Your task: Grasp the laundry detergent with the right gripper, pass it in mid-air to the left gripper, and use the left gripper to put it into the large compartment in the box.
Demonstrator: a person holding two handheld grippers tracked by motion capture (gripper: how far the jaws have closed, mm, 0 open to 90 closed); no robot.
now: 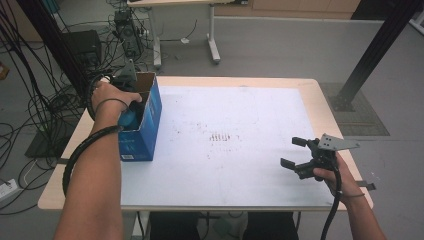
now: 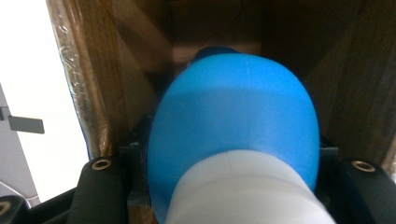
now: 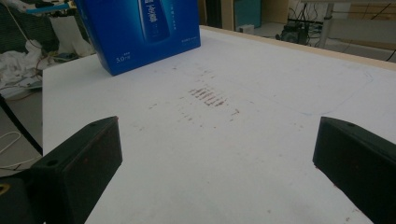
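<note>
A blue cardboard box [image 1: 146, 127] stands open-topped at the table's left; its printed side [image 3: 140, 32] faces the right gripper view. My left gripper [image 1: 129, 111] reaches down into the box, shut on a rounded blue object with a white end [image 2: 233, 130] that sits between brown inner walls [image 2: 116, 74]. Its far end is hidden in the box. My right gripper [image 1: 291, 152] rests low near the table's front right, open, with nothing between its black jaws [image 3: 217, 140].
A white mat [image 1: 250, 115] covers the wooden table [image 1: 320, 100], with reddish smears [image 1: 220, 136] at its middle. Cables [image 1: 30, 115] litter the floor at left, a desk's legs [image 1: 214, 45] stand beyond, and a black post [image 1: 372, 55] rises at back right.
</note>
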